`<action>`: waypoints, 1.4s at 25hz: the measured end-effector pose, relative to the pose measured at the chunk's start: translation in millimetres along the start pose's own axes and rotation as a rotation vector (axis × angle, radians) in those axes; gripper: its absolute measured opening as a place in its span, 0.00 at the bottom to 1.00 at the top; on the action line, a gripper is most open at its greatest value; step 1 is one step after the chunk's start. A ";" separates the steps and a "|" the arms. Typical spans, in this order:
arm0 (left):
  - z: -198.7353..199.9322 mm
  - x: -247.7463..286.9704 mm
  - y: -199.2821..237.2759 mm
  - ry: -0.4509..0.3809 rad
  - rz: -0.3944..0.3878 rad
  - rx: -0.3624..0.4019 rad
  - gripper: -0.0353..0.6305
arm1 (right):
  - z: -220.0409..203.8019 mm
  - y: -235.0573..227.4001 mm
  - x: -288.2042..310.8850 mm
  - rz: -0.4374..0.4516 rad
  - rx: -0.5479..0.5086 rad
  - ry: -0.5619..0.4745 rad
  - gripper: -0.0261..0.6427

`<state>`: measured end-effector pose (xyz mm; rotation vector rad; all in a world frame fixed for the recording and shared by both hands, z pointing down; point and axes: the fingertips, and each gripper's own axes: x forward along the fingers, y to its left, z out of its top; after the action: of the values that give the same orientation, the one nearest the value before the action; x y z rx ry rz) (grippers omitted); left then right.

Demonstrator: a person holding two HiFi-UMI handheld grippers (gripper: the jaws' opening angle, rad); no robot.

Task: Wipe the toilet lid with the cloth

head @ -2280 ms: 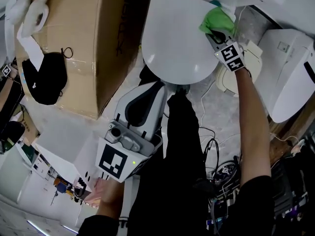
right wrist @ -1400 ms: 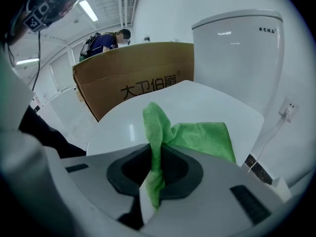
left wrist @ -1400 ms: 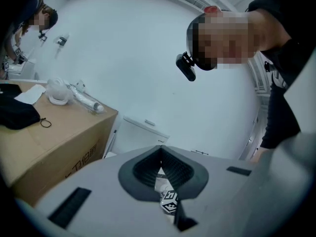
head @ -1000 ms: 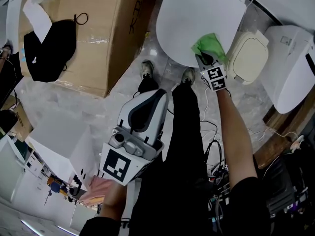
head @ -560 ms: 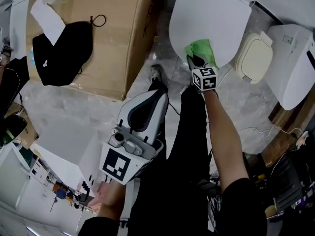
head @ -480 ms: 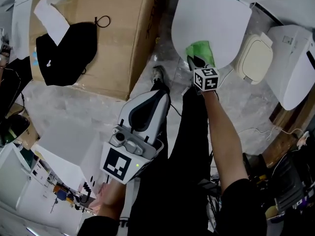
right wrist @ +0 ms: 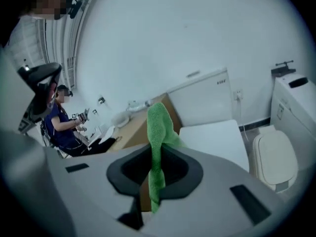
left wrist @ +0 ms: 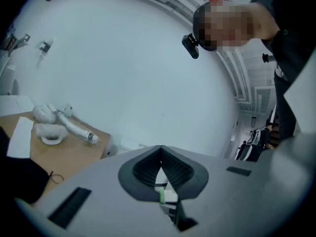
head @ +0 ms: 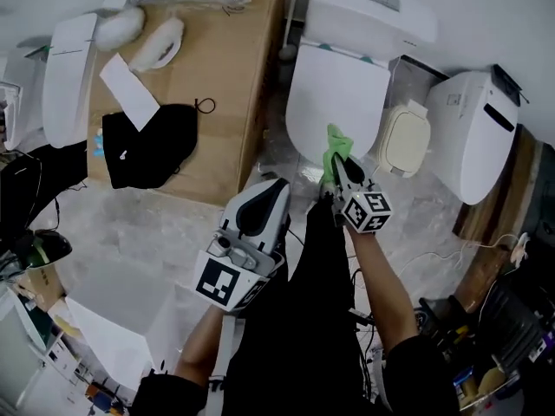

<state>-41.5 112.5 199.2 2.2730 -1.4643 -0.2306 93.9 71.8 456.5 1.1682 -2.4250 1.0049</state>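
The white toilet lid [head: 336, 102] lies closed under its tank [head: 373, 11], and also appears as the toilet lid [right wrist: 217, 137] ahead of the right gripper. My right gripper [head: 340, 170] is shut on the green cloth [head: 333, 148], held just off the lid's near edge. In the right gripper view the cloth [right wrist: 158, 127] stands up between the jaws of the right gripper [right wrist: 157, 164], above the lid and not touching it. My left gripper [head: 260, 206] is held low near the person's legs. Its jaws meet with nothing between them, and the left gripper [left wrist: 160, 163] faces a bare wall.
A large cardboard box [head: 217, 68] stands left of the toilet, with a black bag [head: 152, 146] and white parts on it. A cream seat lid [head: 405, 141] and a second white toilet [head: 473, 133] sit to the right. Cables lie on the floor at lower right.
The right gripper has drawn the green cloth down the lid and off its near edge, toward the person. The head view has pulled back, showing the whole toilet. The left gripper stays low.
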 end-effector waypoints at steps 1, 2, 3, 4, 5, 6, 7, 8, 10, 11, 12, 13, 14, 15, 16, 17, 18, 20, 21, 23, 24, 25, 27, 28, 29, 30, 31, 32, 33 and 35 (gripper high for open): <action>12.9 -0.3 -6.4 -0.010 -0.013 0.010 0.05 | 22.8 11.4 -15.8 -0.010 -0.002 -0.031 0.11; 25.1 -1.0 -13.3 -0.015 -0.025 0.020 0.05 | 44.9 22.9 -31.7 -0.018 -0.004 -0.060 0.11; 37.2 -1.9 -20.7 -0.017 -0.035 0.032 0.05 | 66.0 34.3 -47.4 -0.025 -0.007 -0.088 0.11; 49.7 -2.8 -28.5 -0.020 -0.045 0.047 0.05 | 86.2 45.6 -62.5 -0.029 -0.009 -0.115 0.11; 62.4 -3.7 -36.3 -0.026 -0.055 0.064 0.05 | 105.9 56.5 -77.1 -0.031 -0.012 -0.141 0.11; 73.4 -4.8 -43.9 -0.024 -0.064 0.082 0.05 | 125.2 66.7 -91.2 -0.034 -0.017 -0.166 0.11; 82.2 -6.1 -51.4 -0.013 -0.071 0.100 0.05 | 144.1 76.2 -105.0 -0.041 -0.026 -0.190 0.11; 90.7 -7.2 -58.6 -0.003 -0.077 0.116 0.05 | 162.2 85.0 -118.7 -0.050 -0.040 -0.213 0.11; 112.3 -7.8 -71.0 -0.018 -0.085 0.142 0.05 | 196.0 99.7 -144.8 -0.073 -0.075 -0.257 0.11; 124.5 -7.9 -76.5 -0.038 -0.088 0.155 0.05 | 211.0 105.8 -157.2 -0.085 -0.090 -0.277 0.11; 136.1 -8.1 -82.1 -0.060 -0.092 0.169 0.05 | 224.6 111.2 -169.0 -0.095 -0.104 -0.295 0.11; 146.2 -8.5 -87.7 -0.078 -0.096 0.183 0.05 | 237.1 116.0 -180.1 -0.104 -0.119 -0.312 0.11; 154.5 -8.9 -93.1 -0.091 -0.099 0.197 0.05 | 248.3 120.3 -190.7 -0.111 -0.133 -0.328 0.11; 161.0 -9.3 -98.1 -0.100 -0.101 0.208 0.05 | 258.5 124.2 -201.0 -0.117 -0.146 -0.343 0.11; 166.1 -9.5 -102.9 -0.106 -0.103 0.216 0.05 | 267.7 127.7 -210.9 -0.120 -0.157 -0.358 0.11; 169.7 -9.5 -107.6 -0.109 -0.105 0.223 0.05 | 275.8 130.8 -220.6 -0.123 -0.164 -0.373 0.11; 172.1 -9.6 -112.2 -0.110 -0.108 0.228 0.05 | 282.4 134.0 -230.2 -0.123 -0.167 -0.388 0.11; 175.1 -10.3 -121.9 -0.114 -0.116 0.241 0.05 | 291.9 140.9 -247.9 -0.122 -0.176 -0.414 0.11; 176.1 -10.5 -127.0 -0.117 -0.122 0.249 0.05 | 295.2 144.0 -255.5 -0.122 -0.185 -0.424 0.11; 176.0 -9.8 -137.2 -0.120 -0.136 0.264 0.05 | 297.9 147.7 -268.1 -0.119 -0.195 -0.441 0.11; 174.4 -9.4 -142.1 -0.117 -0.141 0.267 0.05 | 297.1 148.2 -273.7 -0.117 -0.194 -0.447 0.11; 172.6 -9.3 -146.7 -0.112 -0.145 0.268 0.05 | 295.4 148.6 -279.0 -0.115 -0.192 -0.450 0.11; 170.7 -9.9 -155.0 -0.110 -0.151 0.273 0.05 | 292.0 149.8 -287.5 -0.109 -0.193 -0.450 0.11; 170.3 -10.0 -158.4 -0.112 -0.153 0.276 0.05 | 290.9 150.3 -290.7 -0.104 -0.196 -0.448 0.11; 169.6 -9.9 -160.9 -0.112 -0.154 0.278 0.05 | 289.8 150.6 -293.4 -0.098 -0.197 -0.446 0.11; 168.3 -9.6 -162.6 -0.111 -0.154 0.279 0.05 | 288.4 150.2 -295.6 -0.093 -0.195 -0.444 0.11; 166.7 -9.0 -163.5 -0.107 -0.154 0.279 0.05 | 286.9 149.1 -297.0 -0.090 -0.192 -0.445 0.11; 165.2 -8.2 -163.9 -0.102 -0.155 0.281 0.05 | 285.5 147.6 -297.6 -0.090 -0.189 -0.445 0.11; 163.8 -7.8 -164.4 -0.098 -0.157 0.283 0.05 | 283.8 146.1 -297.7 -0.090 -0.186 -0.444 0.11; 161.6 -8.3 -166.8 -0.093 -0.162 0.288 0.05 | 280.3 143.9 -298.6 -0.091 -0.185 -0.437 0.11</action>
<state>34.9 136.9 -18.8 2.6494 -1.4385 -0.1853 190.1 115.2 35.4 1.5430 -2.6828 0.5241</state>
